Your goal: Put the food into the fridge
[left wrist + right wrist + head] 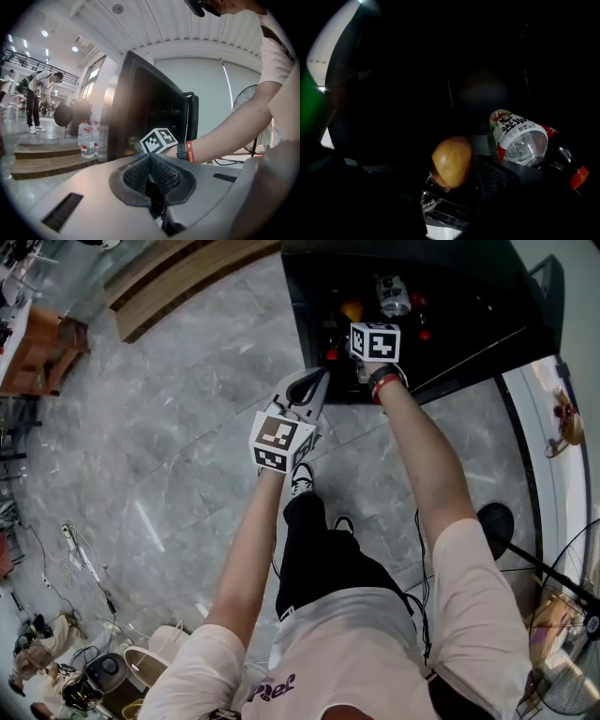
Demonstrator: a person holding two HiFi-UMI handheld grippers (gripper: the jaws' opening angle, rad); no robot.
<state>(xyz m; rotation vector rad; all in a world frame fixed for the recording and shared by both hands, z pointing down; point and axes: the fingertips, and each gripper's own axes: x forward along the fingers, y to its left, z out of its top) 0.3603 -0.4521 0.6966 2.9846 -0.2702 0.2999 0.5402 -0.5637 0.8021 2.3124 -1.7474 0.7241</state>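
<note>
My right gripper [361,324] reaches into the open black fridge [469,343]. A round orange-yellow fruit [451,161] sits between its jaws; the right pad [490,176] lies against the fruit's side, and the left finger is lost in the dark. The fruit [352,310] also shows in the head view, just past the marker cube. A clear bottle [519,138] with a white label and red cap lies inside the fridge, right of the fruit. My left gripper [321,381] hovers outside, in front of the fridge [140,108], shut and empty [151,161].
A second dark bottle with a red cap [576,177] lies at the fridge's right. A standing fan [572,652] is at my right. Wooden steps [178,277] with water bottles [87,140] lie to the left. A person [35,103] stands far off.
</note>
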